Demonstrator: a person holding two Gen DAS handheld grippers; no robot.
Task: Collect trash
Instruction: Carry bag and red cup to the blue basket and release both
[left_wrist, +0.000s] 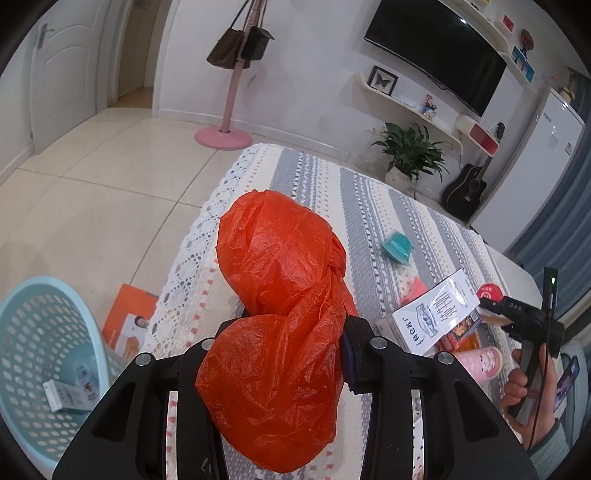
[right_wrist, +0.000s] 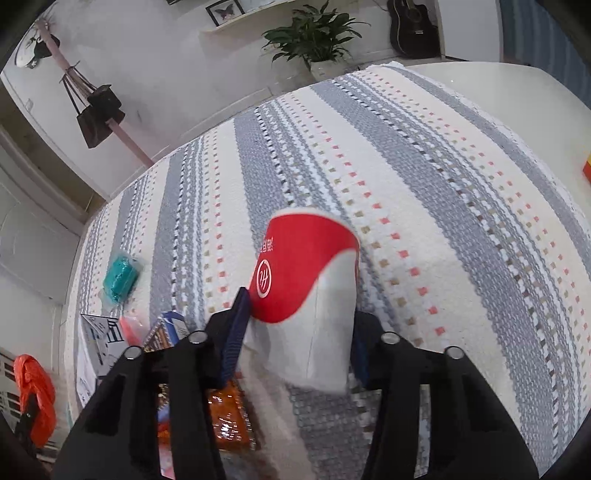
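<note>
A person stands at a table covered with a grey-and-white striped cloth (right_wrist: 424, 184), a handheld claw in each hand, clearing rubbish.

The left gripper (left_wrist: 291, 354) is clenched on a crumpled orange plastic bag (left_wrist: 280, 295), which bulges up and over its fingers above the near left part of the table. Down on the floor to the left stands a pale blue perforated basket (left_wrist: 33, 339). One small white carton (left_wrist: 70, 395) already lies inside it, so the collecting has begun.

The right gripper (right_wrist: 295, 350) grasps a red-and-white paper cup (right_wrist: 306, 288), its blue-padded fingers pressing the cup's sides. The cup is tilted over the cloth; whether it is lifted clear of the table I cannot tell.

Much is left, it seems. Near the right gripper lies a cluster: a white printed box (left_wrist: 436, 314), an orange glossy packet (right_wrist: 225, 417), a pink item (left_wrist: 480, 362) and a pink wrapper (right_wrist: 131, 326). Farther off, a teal plastic piece (left_wrist: 397, 248) sits alone on the stripes. An orange flat box (left_wrist: 129, 317) lies on the floor beside the basket.

By my judgement the job is early: one item binned, two in hand, several waiting.
</note>
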